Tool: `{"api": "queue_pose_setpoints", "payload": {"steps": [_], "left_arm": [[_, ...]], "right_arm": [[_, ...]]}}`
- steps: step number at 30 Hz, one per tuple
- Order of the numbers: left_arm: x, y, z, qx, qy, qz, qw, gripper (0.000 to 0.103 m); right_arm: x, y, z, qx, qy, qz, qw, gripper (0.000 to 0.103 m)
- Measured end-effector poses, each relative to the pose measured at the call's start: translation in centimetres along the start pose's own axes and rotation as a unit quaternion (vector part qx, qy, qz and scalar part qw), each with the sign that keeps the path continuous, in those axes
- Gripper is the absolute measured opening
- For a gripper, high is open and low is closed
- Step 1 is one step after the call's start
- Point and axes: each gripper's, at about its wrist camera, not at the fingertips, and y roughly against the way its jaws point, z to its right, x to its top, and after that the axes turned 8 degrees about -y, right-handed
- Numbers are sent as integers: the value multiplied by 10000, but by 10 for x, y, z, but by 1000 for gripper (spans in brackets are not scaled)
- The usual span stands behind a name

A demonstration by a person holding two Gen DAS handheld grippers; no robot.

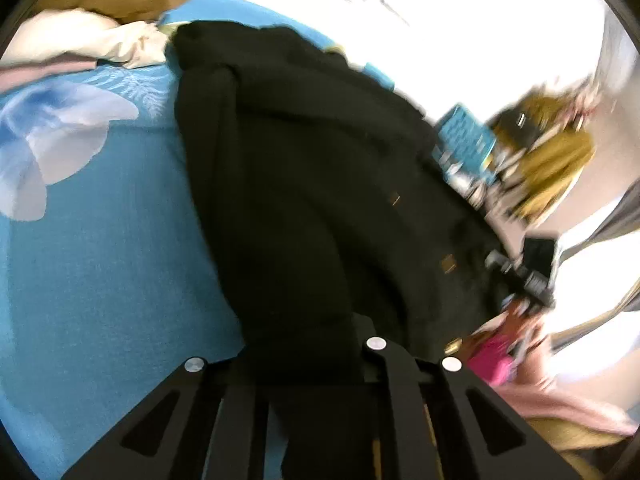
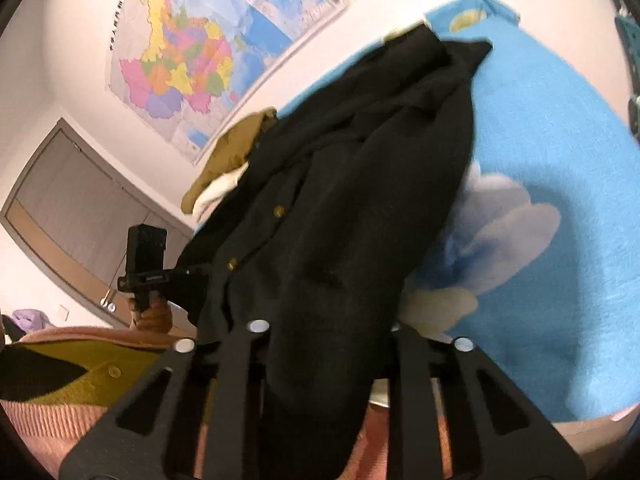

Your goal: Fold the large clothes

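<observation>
A black coat (image 1: 304, 160) with brass buttons lies lengthwise on a blue bedsheet (image 1: 100, 260) printed with a pale flower. Its near hem runs down between the fingers of my left gripper (image 1: 308, 360), which is shut on the cloth. In the right wrist view the same coat (image 2: 340, 180) hangs into my right gripper (image 2: 324, 344), with the fabric pinched between its fingers. The left gripper's body (image 2: 146, 264) shows at the coat's left edge, held by a hand (image 2: 154, 316). The right gripper's body (image 1: 534, 272) shows at the coat's right edge.
White and tan clothes (image 1: 80, 36) lie heaped at the bed's far end. An olive garment (image 2: 236, 148) lies beside the coat's collar. A pink and olive garment (image 2: 60, 368) is at the near left. A map (image 2: 188, 52) hangs on the wall. A cluttered shelf (image 1: 552, 160) stands beyond the bed.
</observation>
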Motion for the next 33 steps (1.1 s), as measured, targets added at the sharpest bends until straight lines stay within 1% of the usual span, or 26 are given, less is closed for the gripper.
{"api": "queue_pose_setpoints", "payload": {"steps": [2, 5, 6, 9, 11, 12, 14, 15, 16, 18, 19, 23, 24, 27, 29, 31, 33], "left_arm": [[5, 16, 5, -142, -18, 206, 9997, 7], [13, 43, 15, -206, -119, 518, 9984, 6], [15, 54, 16, -287, -92, 632, 9975, 6], [17, 83, 16, -345, -42, 885, 9955, 6], [15, 100, 17, -400, -34, 1098, 9931, 6], [15, 112, 16, -478, 11, 1218, 9914, 6], [17, 122, 10, -552, 74, 1288, 9901, 6], [18, 120, 10, -608, 107, 1284, 9898, 6], [23, 117, 6, -660, 140, 1199, 9905, 6], [32, 108, 0, -634, 244, 1040, 9923, 6], [35, 105, -3, -646, 283, 981, 9927, 6], [49, 101, -12, -731, 413, 962, 9918, 6], [53, 102, -13, -705, 408, 969, 9920, 6], [72, 106, -14, -650, 410, 973, 9923, 6], [94, 106, -12, -612, 384, 932, 9930, 6], [117, 101, -11, -510, 292, 854, 9946, 6], [140, 93, -12, -446, 288, 768, 9956, 7]], "right_arm": [[2, 12, -15, 41, 114, 230, 9997, 16], [4, 36, -43, 177, 381, 604, 9973, 14], [3, 42, -50, 229, 471, 689, 9963, 13], [-1, 60, -76, 348, 752, 906, 9924, 12], [-7, 68, -86, 456, 892, 946, 9905, 12], [-10, 68, -92, 406, 982, 933, 9899, 12], [-12, 66, -87, 275, 871, 840, 9923, 12], [-10, 63, -86, 201, 827, 809, 9931, 12], [-8, 61, -83, 161, 770, 801, 9937, 12], [-2, 59, -81, 257, 651, 838, 9940, 12], [1, 57, -83, 231, 648, 863, 9939, 12], [22, 55, -90, 196, 624, 970, 9931, 12], [27, 54, -91, 194, 627, 991, 9929, 12], [47, 49, -94, 208, 657, 1019, 9924, 12], [63, 45, -95, 191, 631, 1059, 9922, 12], [86, 41, -94, 110, 627, 1173, 9911, 12], [113, 33, -86, 195, 400, 1216, 9916, 12]]}}
